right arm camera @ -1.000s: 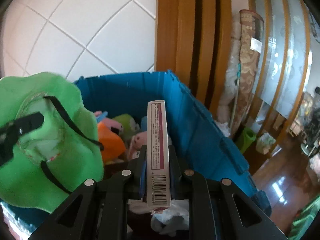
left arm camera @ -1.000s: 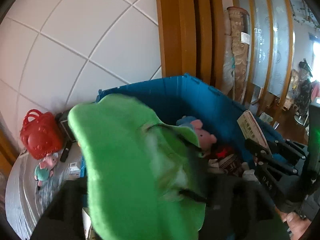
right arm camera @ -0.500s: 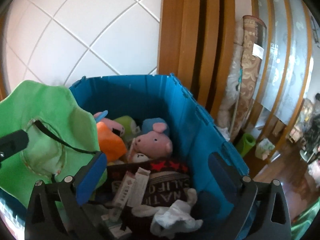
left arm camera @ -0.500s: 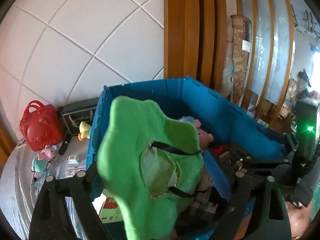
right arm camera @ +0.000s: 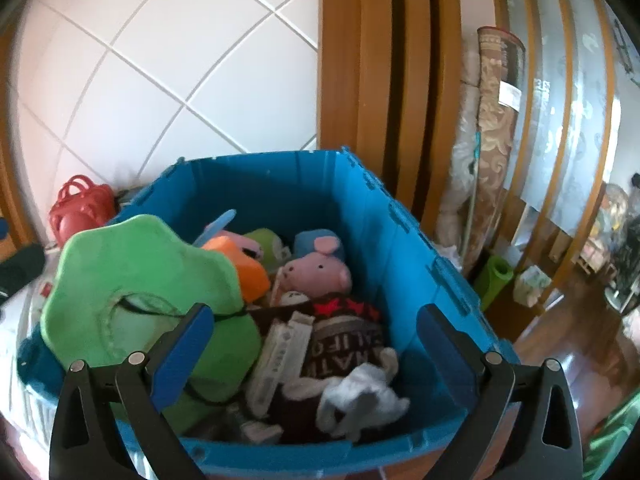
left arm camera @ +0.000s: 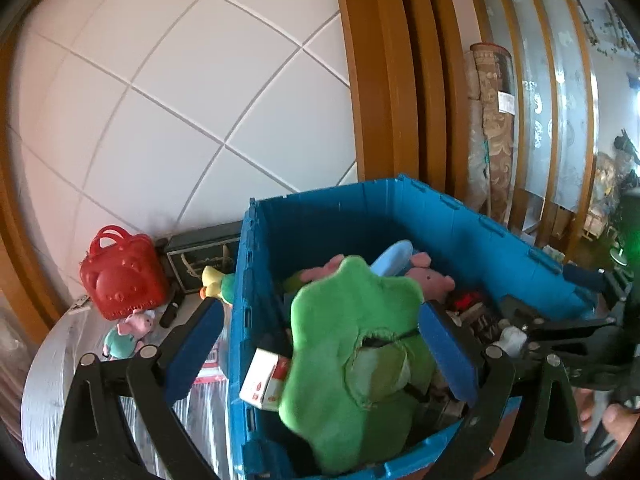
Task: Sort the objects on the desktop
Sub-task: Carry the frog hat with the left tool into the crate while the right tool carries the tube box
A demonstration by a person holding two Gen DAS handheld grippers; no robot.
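Note:
A blue storage bin (left arm camera: 460, 220) (right arm camera: 280, 176) holds several toys and boxes. A green flower-shaped plush cushion (left arm camera: 352, 356) (right arm camera: 144, 280) lies in the bin at its near left side. My left gripper (left arm camera: 320, 352) is open above the bin, its blue pads on either side of the cushion, apart from it. My right gripper (right arm camera: 308, 352) is open and empty over the bin's near edge. A slim white and purple box (right arm camera: 280, 352) lies among the bin's contents beside a pink pig plush (right arm camera: 316, 272).
On the foil-covered table (left arm camera: 52, 380) left of the bin stand a red bear-shaped bag (left arm camera: 120, 276), a small pig doll (left arm camera: 128, 330), a yellow duck toy (left arm camera: 214, 280) and a dark box (left arm camera: 200, 252). A tiled wall and wooden frame rise behind.
My left gripper let go of the green cushion, which dropped into the bin. My right gripper opened and released the slim box into the bin. Both grippers drew back a little.

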